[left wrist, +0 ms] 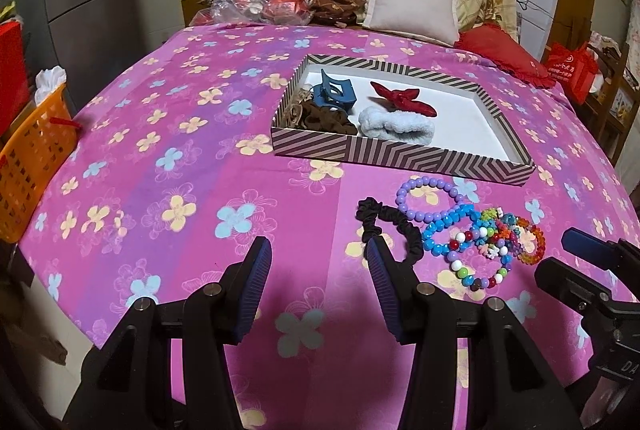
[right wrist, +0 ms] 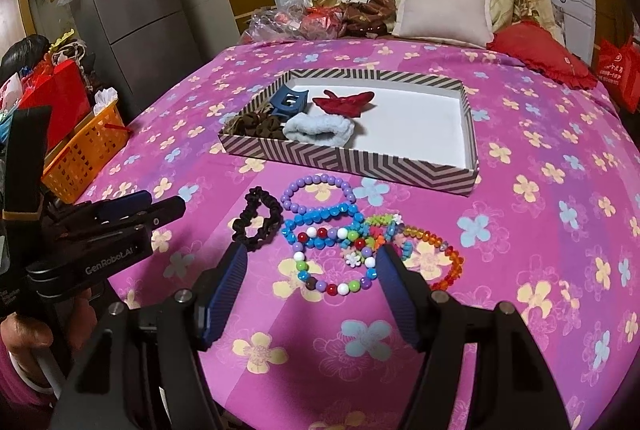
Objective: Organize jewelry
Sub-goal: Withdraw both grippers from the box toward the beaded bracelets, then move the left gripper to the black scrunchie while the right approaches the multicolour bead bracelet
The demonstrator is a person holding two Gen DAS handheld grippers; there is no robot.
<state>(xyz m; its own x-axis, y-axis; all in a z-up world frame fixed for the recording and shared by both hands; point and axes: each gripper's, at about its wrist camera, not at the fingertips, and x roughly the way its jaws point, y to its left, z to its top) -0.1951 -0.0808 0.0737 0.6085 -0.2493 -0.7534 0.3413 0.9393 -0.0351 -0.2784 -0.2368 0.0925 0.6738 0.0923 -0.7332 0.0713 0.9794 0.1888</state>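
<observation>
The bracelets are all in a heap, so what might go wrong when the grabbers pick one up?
1. The bead bracelets overlap, so lifting one may drag others along.
2. The black scrunchie touches the pile, so it might get snagged too.
3. The striped box is already crowded on its left side, so a bracelet dropped there could tangle with the hair things.

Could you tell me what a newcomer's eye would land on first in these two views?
Probably the pink flowered bedspread filling both views, then the tangle of bright bead bracelets on it, just ahead of the open right gripper. Behind them sits a chevron-striped box holding a blue claw clip, a red bow and scrunchies in its left half.
</observation>
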